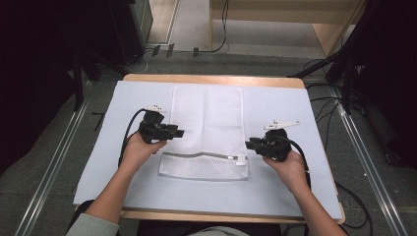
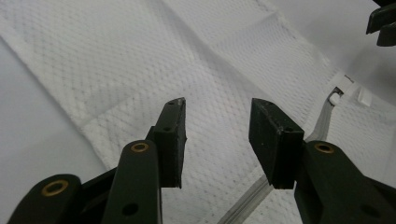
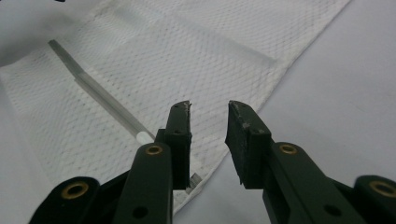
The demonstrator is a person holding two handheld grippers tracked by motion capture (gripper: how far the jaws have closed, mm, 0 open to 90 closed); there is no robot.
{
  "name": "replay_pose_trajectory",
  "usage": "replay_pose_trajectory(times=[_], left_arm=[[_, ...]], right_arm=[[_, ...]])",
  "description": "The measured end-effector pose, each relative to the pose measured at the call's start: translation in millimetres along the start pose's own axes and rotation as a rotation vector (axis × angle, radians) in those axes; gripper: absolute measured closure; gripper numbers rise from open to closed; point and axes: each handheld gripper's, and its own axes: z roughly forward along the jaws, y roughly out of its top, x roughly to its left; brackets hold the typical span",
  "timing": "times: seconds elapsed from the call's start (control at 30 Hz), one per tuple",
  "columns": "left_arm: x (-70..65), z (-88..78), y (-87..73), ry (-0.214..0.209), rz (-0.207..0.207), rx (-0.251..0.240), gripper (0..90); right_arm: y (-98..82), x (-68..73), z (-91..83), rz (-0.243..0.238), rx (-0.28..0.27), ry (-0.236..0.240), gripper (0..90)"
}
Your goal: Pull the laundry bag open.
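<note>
Left gripper (image 1: pixel 181 132) is hovering over the left edge of the mesh bag (image 1: pixel 209 128), jaws spread with nothing between them, and the left gripper view is looking past them down onto the mesh. Right gripper (image 1: pixel 248 144) is sitting just off the bag's right edge near the zipper end, jaws also standing apart and pinching nothing; in the right gripper view the bag's edge is running under its jaws.

Going big to small: the counter (image 1: pixel 275 191) is wearing a pale sheet, and the white bag is lying flat in the middle of it, long side running away from the person. The bag's near part is looking folded over, though I can't say for sure. The zipper (image 1: pixel 201 155) is crossing the bag near its front end, with the little pull (image 1: pixel 241 160) resting at the right-hand side.
</note>
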Motion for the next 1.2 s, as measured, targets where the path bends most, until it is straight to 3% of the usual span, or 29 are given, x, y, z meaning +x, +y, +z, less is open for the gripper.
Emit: replay_pose_trajectory(times=[0.1,0.2,0.33,0.47,0.67,0.83,1.0,1.2], left_arm=[[-7.3,2.5,2.0,-0.007,0.009,0.003,56.8],[-15.1,6.5,4.6,-0.028,0.019,0.006,56.1],[-26.0,11.5,8.2,-0.046,0.062,0.009,53.4],[-35.0,15.7,11.8,-0.055,0.082,0.011,47.5],[-46.1,22.1,16.7,-0.103,0.085,0.019,47.2],[-51.9,29.8,18.5,-0.139,0.082,0.027,45.3],[-62.7,38.7,18.7,-0.130,0.135,0.060,50.4],[-74.9,46.9,19.0,-0.136,0.163,0.075,56.7]], right_arm=[[-2.0,3.1,-2.3,0.012,-0.014,0.001,72.5],[-3.4,7.8,-2.2,-0.008,-0.014,-0.001,75.2],[-5.3,8.7,0.4,0.031,0.026,0.012,80.0],[-8.5,10.1,3.5,0.015,0.061,0.005,86.6],[-12.8,11.8,6.9,0.004,0.081,0.028,90.0],[-17.3,13.1,12.9,-0.006,0.109,0.013,90.0],[-19.4,13.9,19.6,-0.011,0.129,0.014,90.0],[-20.3,14.7,27.7,-0.034,0.147,0.014,90.0]])
